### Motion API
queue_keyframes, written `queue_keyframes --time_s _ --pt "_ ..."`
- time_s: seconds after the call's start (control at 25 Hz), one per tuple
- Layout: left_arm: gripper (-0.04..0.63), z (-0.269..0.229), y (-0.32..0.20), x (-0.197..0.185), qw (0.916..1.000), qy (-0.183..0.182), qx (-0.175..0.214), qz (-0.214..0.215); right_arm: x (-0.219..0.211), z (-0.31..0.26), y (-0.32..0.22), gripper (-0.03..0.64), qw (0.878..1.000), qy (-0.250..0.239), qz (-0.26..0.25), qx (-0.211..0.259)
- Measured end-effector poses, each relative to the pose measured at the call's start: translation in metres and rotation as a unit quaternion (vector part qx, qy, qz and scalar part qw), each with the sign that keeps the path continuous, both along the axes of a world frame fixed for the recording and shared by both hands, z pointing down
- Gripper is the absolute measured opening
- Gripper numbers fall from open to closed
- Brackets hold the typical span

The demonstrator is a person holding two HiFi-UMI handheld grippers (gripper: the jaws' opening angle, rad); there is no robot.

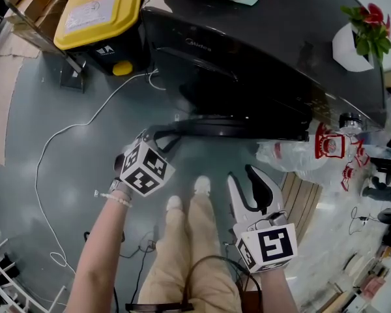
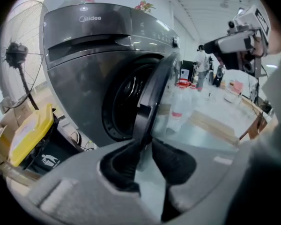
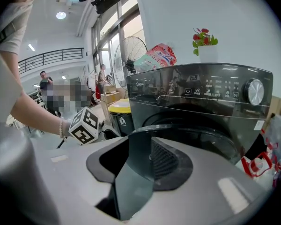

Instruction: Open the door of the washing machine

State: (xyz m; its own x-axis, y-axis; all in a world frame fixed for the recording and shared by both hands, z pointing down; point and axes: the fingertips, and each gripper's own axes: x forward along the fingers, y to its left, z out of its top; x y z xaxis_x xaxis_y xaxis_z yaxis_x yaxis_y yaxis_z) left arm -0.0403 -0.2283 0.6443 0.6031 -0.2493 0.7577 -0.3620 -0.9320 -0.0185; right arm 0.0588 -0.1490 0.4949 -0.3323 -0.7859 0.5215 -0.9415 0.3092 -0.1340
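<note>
The dark grey washing machine [image 1: 260,44] stands ahead, and its round door [image 1: 234,128] is swung out toward me. In the left gripper view the door's free edge [image 2: 147,102] runs down between the two black fingers. My left gripper [image 2: 145,161] is shut on that edge, at the door's left end [image 1: 146,137] in the head view. My right gripper [image 1: 251,188] hangs lower right, short of the door, open with nothing between its fingers. Its own view shows the door rim [image 3: 187,130] beyond the jaws [image 3: 133,168] and the control panel [image 3: 210,88] above.
A yellow-lidded bin [image 1: 94,12] stands left of the machine, with a white cable [image 1: 58,135] trailing over the floor. Plastic bags with red print [image 1: 313,152] and a wooden board [image 1: 306,201] lie at the right. A potted plant [image 1: 365,31] sits on the machine. A standing fan [image 2: 18,55] is nearby.
</note>
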Motion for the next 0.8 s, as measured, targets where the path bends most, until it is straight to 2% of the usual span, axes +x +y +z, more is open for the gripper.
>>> queue_keyframes --time_s 0.4,0.68,0.8 --pt "0.066 -0.001 0.037 -0.005 0.9995 0.000 -0.019 0.024 -0.004 0.009 0.017 0.133 0.999 0.003 0.036 -0.023" --pt "0.060 0.000 0.061 -0.005 0.9990 0.000 -0.029 0.035 -0.004 0.022 0.023 0.219 0.995 -0.016 0.082 -0.048" --pt "0.057 -0.001 0.071 -0.005 0.9986 0.002 -0.034 0.041 -0.008 0.027 0.024 0.236 0.993 -0.026 0.100 -0.059"
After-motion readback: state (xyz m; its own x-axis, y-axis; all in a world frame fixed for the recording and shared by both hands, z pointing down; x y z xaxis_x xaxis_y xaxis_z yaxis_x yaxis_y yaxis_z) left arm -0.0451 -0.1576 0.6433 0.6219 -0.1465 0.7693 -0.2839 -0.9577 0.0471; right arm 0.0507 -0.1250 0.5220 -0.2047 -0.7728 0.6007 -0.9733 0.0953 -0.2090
